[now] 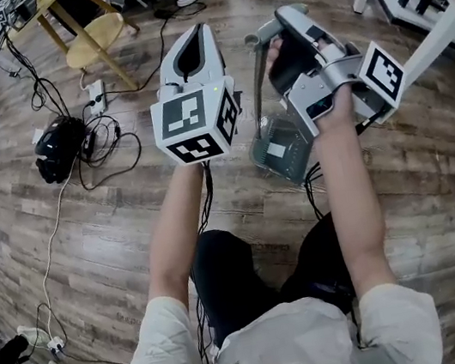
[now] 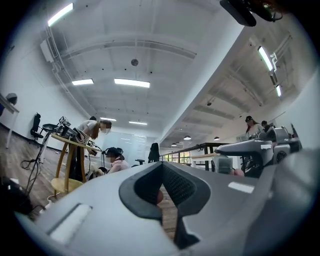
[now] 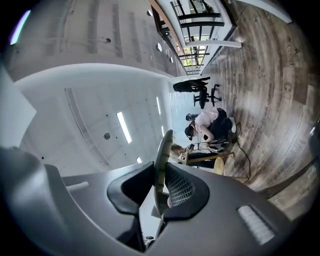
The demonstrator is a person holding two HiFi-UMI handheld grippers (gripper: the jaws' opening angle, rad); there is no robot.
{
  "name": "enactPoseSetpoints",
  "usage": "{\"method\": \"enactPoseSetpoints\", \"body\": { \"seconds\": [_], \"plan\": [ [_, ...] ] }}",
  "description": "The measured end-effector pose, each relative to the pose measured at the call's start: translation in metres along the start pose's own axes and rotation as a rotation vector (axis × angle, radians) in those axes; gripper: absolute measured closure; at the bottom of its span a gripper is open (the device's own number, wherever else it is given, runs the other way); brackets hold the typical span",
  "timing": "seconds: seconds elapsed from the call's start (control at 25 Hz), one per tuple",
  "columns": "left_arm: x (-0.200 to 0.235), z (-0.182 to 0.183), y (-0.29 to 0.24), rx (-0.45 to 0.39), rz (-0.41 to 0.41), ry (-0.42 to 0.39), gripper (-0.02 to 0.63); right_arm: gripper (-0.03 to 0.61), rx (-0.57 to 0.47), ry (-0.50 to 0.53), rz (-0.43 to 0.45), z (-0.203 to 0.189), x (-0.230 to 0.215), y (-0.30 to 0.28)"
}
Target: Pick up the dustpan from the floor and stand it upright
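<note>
The dustpan (image 1: 280, 152) is a grey see-through pan that hangs off the wooden floor in front of my knees in the head view. Its thin handle (image 1: 260, 84) rises to my right gripper (image 1: 273, 34), which is shut on the handle's top end. In the right gripper view the grey handle end (image 3: 161, 150) stands clamped edge-on between the two pads of the right gripper (image 3: 161, 175). My left gripper (image 1: 199, 30) is held up just left of the dustpan, apart from it. Its jaws are together with nothing between them, as the left gripper view also shows of the left gripper (image 2: 161, 192).
A round wooden stool (image 1: 94, 34) stands at the back left. Cables, a power strip (image 1: 95, 95) and a black device (image 1: 56, 151) lie on the floor to the left. White table legs (image 1: 437, 25) cross the right side. People stand at a stand (image 2: 92, 129) farther off.
</note>
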State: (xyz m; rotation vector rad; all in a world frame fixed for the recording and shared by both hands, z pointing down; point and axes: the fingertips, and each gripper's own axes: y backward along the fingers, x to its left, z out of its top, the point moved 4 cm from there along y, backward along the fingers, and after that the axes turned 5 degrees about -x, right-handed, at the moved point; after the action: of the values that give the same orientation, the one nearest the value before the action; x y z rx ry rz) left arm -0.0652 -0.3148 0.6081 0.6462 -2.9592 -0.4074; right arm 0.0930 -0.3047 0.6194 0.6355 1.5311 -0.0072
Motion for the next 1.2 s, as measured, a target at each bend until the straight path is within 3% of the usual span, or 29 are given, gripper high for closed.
{"method": "enactPoseSetpoints", "body": {
  "seconds": [0.24,0.68,0.88,1.0,1.2],
  "plan": [
    [-0.029,-0.003,-0.003,0.005,-0.016,0.018,0.594,0.505,-0.004,0.017,0.0,0.015,0.006,0.014],
    [-0.015,-0.001,0.007,0.001,-0.004,0.028,0.594,0.499,0.015,0.028,-0.013,-0.007,0.0,-0.005],
    [-0.01,-0.007,0.01,0.013,-0.011,0.02,0.594,0.486,0.002,0.083,-0.026,-0.014,0.001,-0.008],
    [-0.017,-0.013,0.009,0.029,-0.012,0.026,0.594,0.445,-0.004,0.089,-0.023,-0.009,0.0,-0.006],
    [-0.027,-0.016,0.012,0.031,-0.021,0.031,0.594,0.442,-0.01,0.103,-0.03,-0.002,-0.002,0.006]
  ]
}}
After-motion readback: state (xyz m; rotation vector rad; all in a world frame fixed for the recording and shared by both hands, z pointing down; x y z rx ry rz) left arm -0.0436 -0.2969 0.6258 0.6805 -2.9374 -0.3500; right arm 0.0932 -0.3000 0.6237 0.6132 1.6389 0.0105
